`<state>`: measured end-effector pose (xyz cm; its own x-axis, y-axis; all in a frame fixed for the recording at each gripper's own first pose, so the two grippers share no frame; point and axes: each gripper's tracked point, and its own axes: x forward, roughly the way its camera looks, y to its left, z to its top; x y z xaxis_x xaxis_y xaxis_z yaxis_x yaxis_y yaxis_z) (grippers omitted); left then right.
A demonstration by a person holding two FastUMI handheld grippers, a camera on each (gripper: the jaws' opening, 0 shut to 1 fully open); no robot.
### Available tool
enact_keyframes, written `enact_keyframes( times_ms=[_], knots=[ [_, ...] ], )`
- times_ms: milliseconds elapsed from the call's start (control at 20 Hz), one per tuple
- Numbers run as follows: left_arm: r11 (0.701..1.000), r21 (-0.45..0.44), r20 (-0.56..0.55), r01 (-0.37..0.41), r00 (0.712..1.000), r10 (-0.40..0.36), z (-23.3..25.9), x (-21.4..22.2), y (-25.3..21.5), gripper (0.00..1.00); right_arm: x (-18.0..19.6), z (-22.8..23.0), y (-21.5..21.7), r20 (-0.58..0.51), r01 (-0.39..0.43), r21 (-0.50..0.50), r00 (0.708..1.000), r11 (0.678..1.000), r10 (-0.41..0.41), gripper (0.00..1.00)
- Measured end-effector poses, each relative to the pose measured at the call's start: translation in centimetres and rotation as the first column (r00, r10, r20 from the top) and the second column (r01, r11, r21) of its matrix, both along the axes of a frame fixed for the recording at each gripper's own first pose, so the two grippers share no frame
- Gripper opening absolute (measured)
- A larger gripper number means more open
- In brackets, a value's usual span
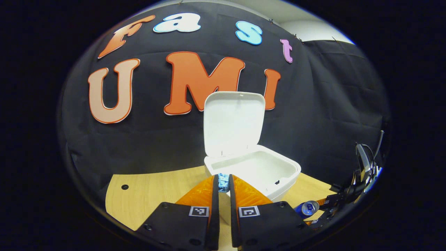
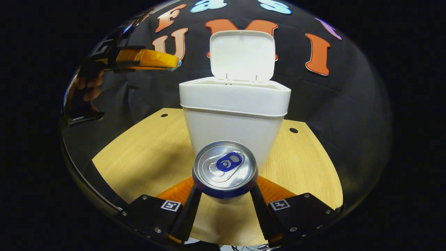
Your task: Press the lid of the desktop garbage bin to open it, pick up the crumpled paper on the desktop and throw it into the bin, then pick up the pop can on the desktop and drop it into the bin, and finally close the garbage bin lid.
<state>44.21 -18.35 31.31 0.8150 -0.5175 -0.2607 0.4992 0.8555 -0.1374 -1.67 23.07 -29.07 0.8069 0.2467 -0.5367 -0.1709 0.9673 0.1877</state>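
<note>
1. The booth's black cloth wall (image 1: 331, 115) closes the scene in behind and to the sides, with a strip of pale room wall (image 1: 313, 29) above it in the left gripper view.
2. The tabletop (image 2: 146, 153) is light wood grain with a curved front edge and small dark holes near its back corners; it looks flat and uncluttered.
3. The garbage bin (image 2: 233, 129), white, stands near the middle of the tabletop with its lid (image 2: 242, 55) swung upright, so the opening step looks done.
4. The pop can (image 2: 224, 169) stands upright just in front of the bin. The right gripper (image 2: 224, 195) has its fingers spread wide on either side of the can; whether they press on it yet I cannot tell. Dropping it in and closing the lid are left.
5. The left gripper (image 1: 223, 186) is raised near the bin's open rim, fingers nearly together and pinching a small crinkled bluish piece, by my reading the crumpled paper (image 1: 223, 182) (too small to be sure). The paper seems picked up but not yet thrown in, and what shows of the bin's inside looks bare.
</note>
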Motion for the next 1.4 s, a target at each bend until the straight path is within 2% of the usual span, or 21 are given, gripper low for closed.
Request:
enact_keyframes(
  times_ms=[100,150,250,300,600,950,1000,1100,1250,1400],
  knots=[
    [1.0,-0.004,0.008,0.02,1.0,-0.02,0.1,-0.2,-0.9,0.17,-0.6,-0.1,-0.7,-0.001,0.012,0.0,1.0,1.0,-0.012,0.78],
    [1.0,-0.007,0.011,0.028,1.0,-0.028,0.3,-0.2,-1.4,0.17,-0.7,-0.1,-1.0,-0.002,0.018,0.006,1.0,1.0,-0.018,0.73],
    [0.999,-0.021,0.012,0.043,0.999,-0.042,0.4,-0.3,-2.5,0.15,-0.8,0.1,-1.6,0.003,0.036,0.018,0.999,0.999,-0.036,0.73],
    [0.998,-0.025,0.01,0.052,0.999,-0.052,0.3,-0.3,-3.0,0.17,-0.9,0.4,-1.9,0.009,0.045,0.021,0.999,0.999,-0.045,0.78],
    [0.998,-0.013,-0.022,0.064,0.998,-0.064,-1.8,-0.2,-4.9,0.18,-1.3,1.0,-3.5,0.029,0.072,0.013,0.997,0.997,-0.072,0.77],
    [0.998,0.01,-0.04,0.054,0.998,-0.054,-3.1,-0.5,-5.3,0.3,-1.1,1.6,-5.5,0.053,0.097,0.007,0.994,0.995,-0.097,0.77],
    [0.998,0.007,-0.041,0.055,0.998,-0.055,-3.1,-0.5,-5.4,0.25,-1.1,1.6,-5.8,0.055,0.099,0.009,0.994,0.995,-0.099,0.77],
    [0.998,0.001,-0.045,0.059,0.997,-0.059,-3.1,-0.6,-5.5,0.35,-0.9,1.7,-6.2,0.061,0.109,0.007,0.992,0.994,-0.109,0.77],
    [0.998,0.0,-0.039,0.062,0.997,-0.062,-3.1,-0.9,-5.6,0.38,-0.8,2.3,-6.9,0.072,0.127,0.004,0.989,0.992,-0.127,0.77],
    [0.998,0.003,-0.029,0.058,0.998,-0.058,-2.9,-1.2,-5.2,0.69,-0.2,3.6,-7.7,0.099,0.137,-0.002,0.986,0.991,-0.137,0.77]
  ],
)
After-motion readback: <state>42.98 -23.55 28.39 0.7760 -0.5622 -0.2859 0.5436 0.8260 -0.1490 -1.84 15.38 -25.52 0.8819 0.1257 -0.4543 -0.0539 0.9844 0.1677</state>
